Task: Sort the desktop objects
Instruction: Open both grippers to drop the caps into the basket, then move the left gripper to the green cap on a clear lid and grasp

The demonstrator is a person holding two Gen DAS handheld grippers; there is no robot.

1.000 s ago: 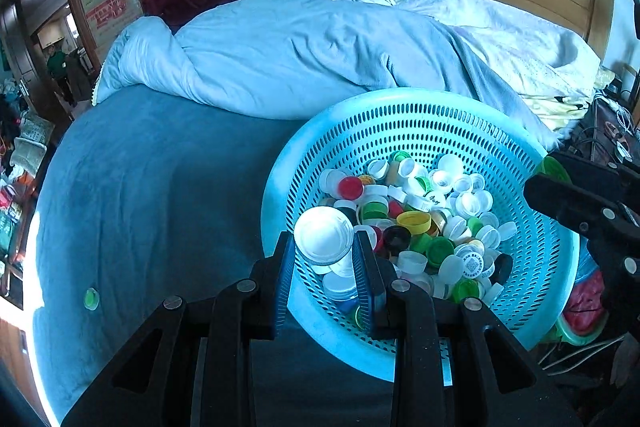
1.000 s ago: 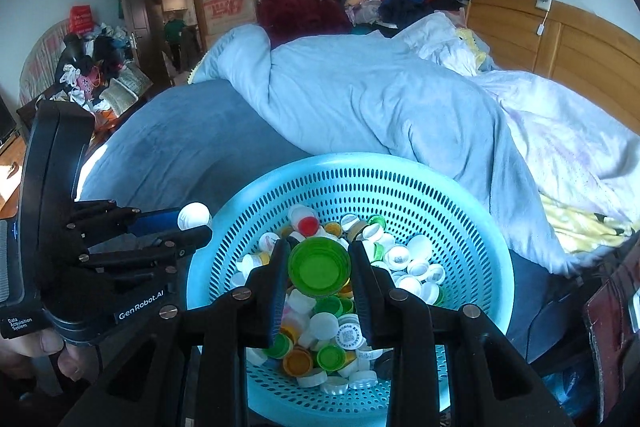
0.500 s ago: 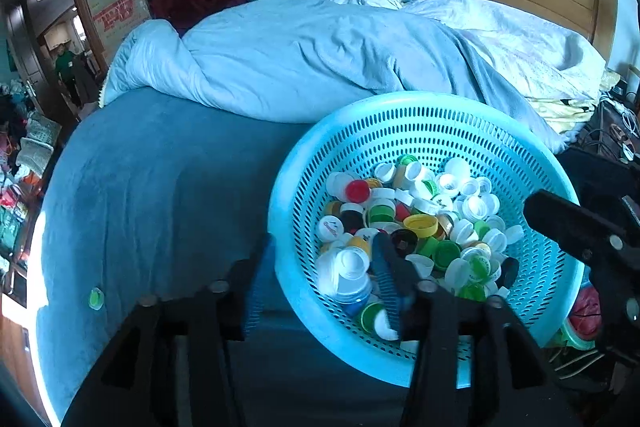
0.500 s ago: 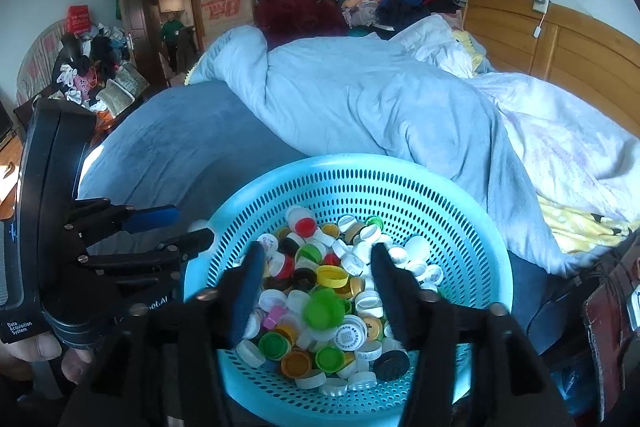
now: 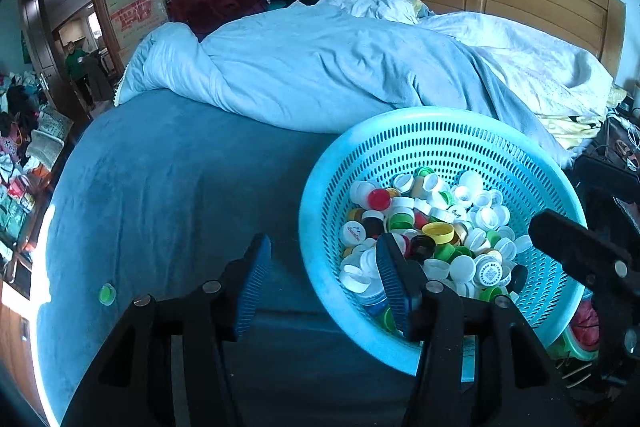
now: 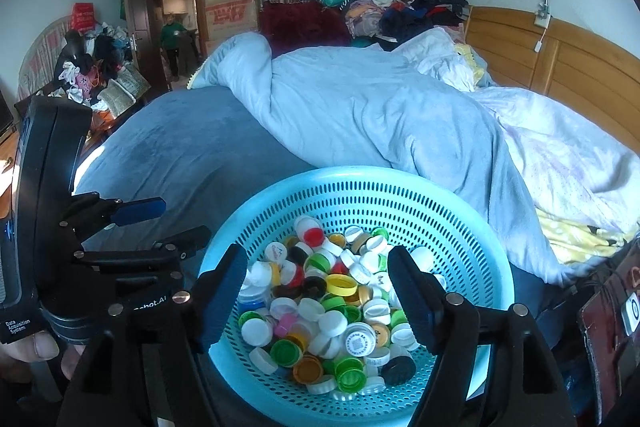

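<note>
The right hand-held gripper (image 6: 316, 291) sits right over the turquoise basket (image 6: 360, 187) with its jaws spread wide; they've just been opening, and nothing is between the pads, just the pile below. The left hand-held gripper (image 5: 322, 279) is partly open too, straddling the basket's near-left rim: one finger (image 5: 394, 283) is inside over the caps, the other hangs outside over the bed, and it holds nothing. The basket rests on the dark blue bed cover (image 5: 168, 195) and holds a heap of loose bottle caps (image 6: 332, 291), mostly white, with green, yellow, orange, red and black mixed in, and one with a QR-style print near the front. One stray green cap (image 5: 107, 294) lies alone on the cover, well left of the basket. Behind the basket is a rumpled light-blue duvet (image 5: 340, 67).
</note>
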